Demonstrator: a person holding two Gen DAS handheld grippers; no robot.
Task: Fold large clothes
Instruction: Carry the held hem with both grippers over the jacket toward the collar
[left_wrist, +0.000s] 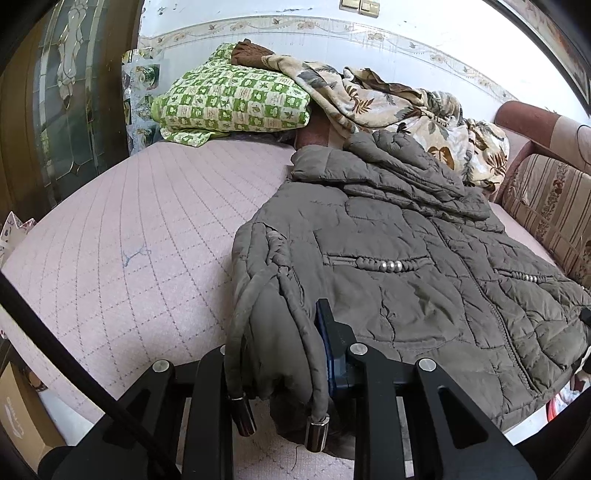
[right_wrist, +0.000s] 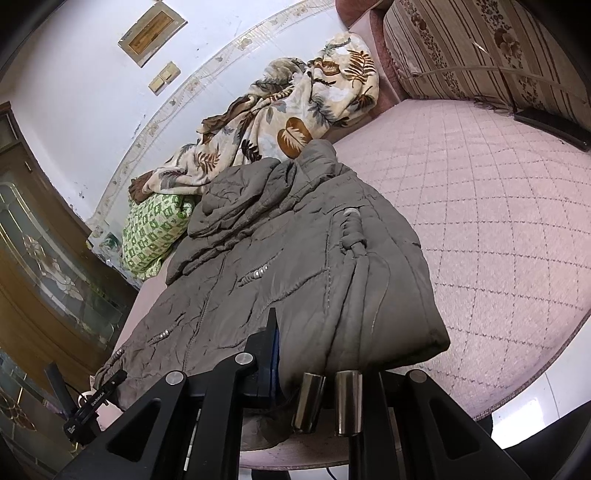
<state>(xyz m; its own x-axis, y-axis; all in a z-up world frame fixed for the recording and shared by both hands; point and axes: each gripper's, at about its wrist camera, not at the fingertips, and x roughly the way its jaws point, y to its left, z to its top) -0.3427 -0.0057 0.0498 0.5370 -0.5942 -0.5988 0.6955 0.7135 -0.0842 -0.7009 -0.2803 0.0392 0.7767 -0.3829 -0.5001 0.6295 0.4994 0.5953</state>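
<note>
left wrist view: left claw (left_wrist: 280, 354) pinches puffy quilted grey-brown jacket (left_wrist: 406, 258) hem.

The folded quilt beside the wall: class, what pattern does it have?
The quilt has green-and-cream checks with small leaf motifs, clearest in the left wrist view.

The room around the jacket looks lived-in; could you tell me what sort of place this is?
Most likely a home bedroom: a pink quilted bed bears the jacket, with a leaf-print blanket and a green checked pillow piled against the wall.
</note>
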